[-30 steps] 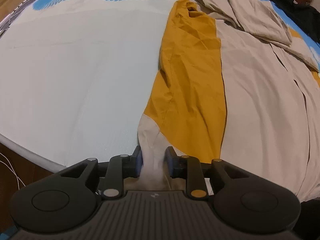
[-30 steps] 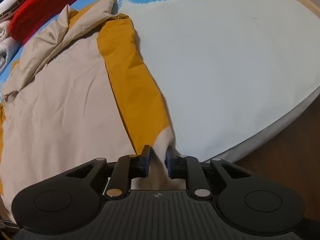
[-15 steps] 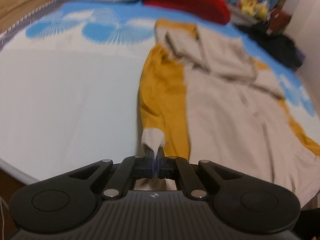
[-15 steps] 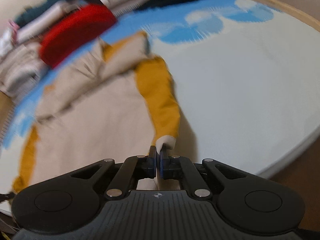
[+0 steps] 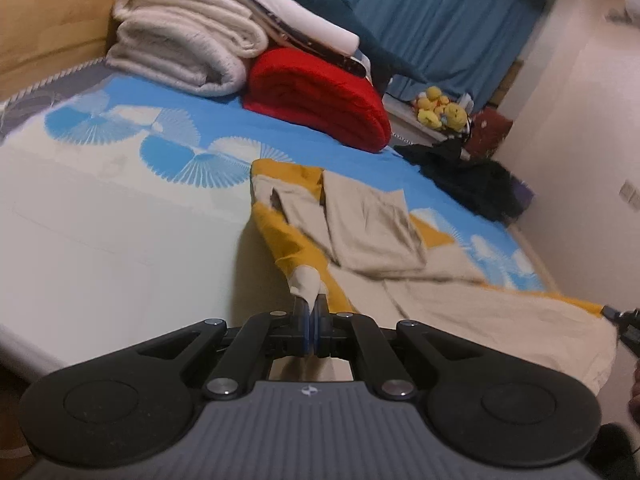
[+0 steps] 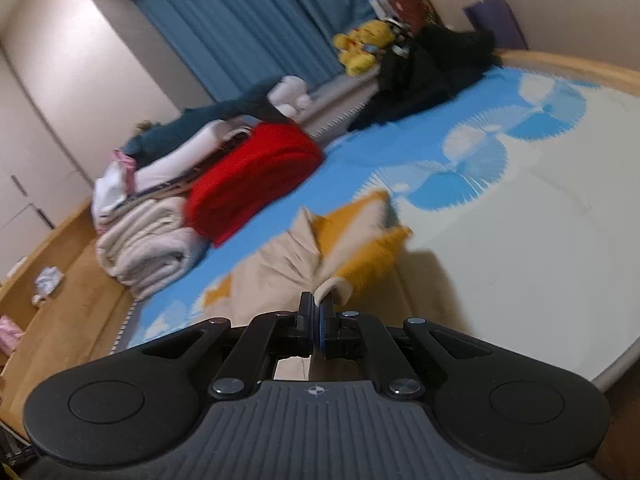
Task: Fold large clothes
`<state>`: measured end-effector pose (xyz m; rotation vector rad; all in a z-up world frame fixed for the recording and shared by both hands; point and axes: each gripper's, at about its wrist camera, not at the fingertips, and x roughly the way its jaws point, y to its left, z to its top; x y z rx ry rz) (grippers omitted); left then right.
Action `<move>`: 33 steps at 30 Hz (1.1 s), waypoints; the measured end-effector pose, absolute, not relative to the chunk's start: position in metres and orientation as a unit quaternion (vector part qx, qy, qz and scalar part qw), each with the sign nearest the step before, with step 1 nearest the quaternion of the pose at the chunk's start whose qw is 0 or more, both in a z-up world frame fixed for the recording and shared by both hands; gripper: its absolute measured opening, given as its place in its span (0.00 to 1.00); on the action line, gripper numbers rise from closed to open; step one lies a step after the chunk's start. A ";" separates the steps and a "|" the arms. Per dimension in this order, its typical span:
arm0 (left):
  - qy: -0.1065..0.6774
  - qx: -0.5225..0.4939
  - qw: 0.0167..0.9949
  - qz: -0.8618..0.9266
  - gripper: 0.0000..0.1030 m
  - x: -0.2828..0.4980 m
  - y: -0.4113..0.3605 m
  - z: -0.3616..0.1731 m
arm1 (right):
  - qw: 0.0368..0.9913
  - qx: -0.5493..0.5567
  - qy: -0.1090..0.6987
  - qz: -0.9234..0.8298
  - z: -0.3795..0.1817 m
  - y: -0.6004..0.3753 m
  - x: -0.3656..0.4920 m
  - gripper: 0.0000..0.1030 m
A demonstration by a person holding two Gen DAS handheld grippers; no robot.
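Both of your grippers have closed and risen since a second ago, when their jaws stood apart around the cloth near the bed's edge. Your left gripper (image 5: 311,308) is now clamped on a pale cuff (image 5: 306,280) of the tan-and-mustard garment (image 5: 372,224), and your right gripper (image 6: 319,309) is pinched shut on the other cuff (image 6: 334,286). From each grip a mustard sleeve runs up toward 12 o'clock to the tan body, whose far part lies on the blue-and-white bedsheet (image 5: 120,216). Beyond it, at 11 to 12 o'clock, sit a red folded blanket (image 5: 320,100) and a cream folded blanket (image 5: 180,52). Judging by how it drapes, the cloth is light, soft and limp, so it will sag between your hands; hold it by hems and cuffs, keeping them taut.
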<state>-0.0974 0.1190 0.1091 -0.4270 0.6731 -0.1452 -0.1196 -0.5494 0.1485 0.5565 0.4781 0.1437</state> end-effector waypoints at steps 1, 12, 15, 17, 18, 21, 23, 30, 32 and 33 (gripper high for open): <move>0.323 -0.219 0.918 -0.071 0.01 -0.108 0.123 0.115 | 0.931 0.276 0.226 0.073 0.153 -0.551 -0.125 0.02; 0.327 -0.244 0.912 -0.045 0.01 -0.020 0.137 0.114 | 0.929 0.314 0.192 0.043 0.148 -0.575 -0.082 0.02; 0.354 -0.248 0.901 -0.028 0.02 0.044 0.136 0.091 | 0.930 0.296 0.217 0.015 0.124 -0.571 -0.031 0.02; 0.370 -0.255 0.893 -0.009 0.02 0.081 0.132 0.071 | 0.930 0.285 0.231 0.000 0.104 -0.571 0.003 0.02; 0.374 -0.252 0.893 -0.003 0.02 0.094 0.131 0.061 | 0.931 0.273 0.241 -0.015 0.094 -0.570 0.020 0.02; 0.421 -0.249 0.872 0.023 0.04 0.119 0.124 0.024 | 0.922 0.272 0.272 -0.049 0.064 -0.570 0.054 0.02; 0.432 -0.255 0.865 0.032 0.04 0.127 0.122 0.015 | 0.910 0.278 0.299 -0.069 0.049 -0.566 0.070 0.02; 0.414 -0.265 0.870 0.036 0.22 0.119 0.127 0.025 | 0.908 0.268 0.310 -0.093 0.044 -0.561 0.082 0.12; 0.399 -0.253 0.880 0.058 0.38 0.110 0.130 0.033 | 0.911 0.270 0.294 -0.103 0.049 -0.566 0.073 0.17; 0.392 -0.251 0.883 0.066 0.40 0.106 0.133 0.037 | 0.914 0.269 0.284 -0.108 0.052 -0.569 0.069 0.20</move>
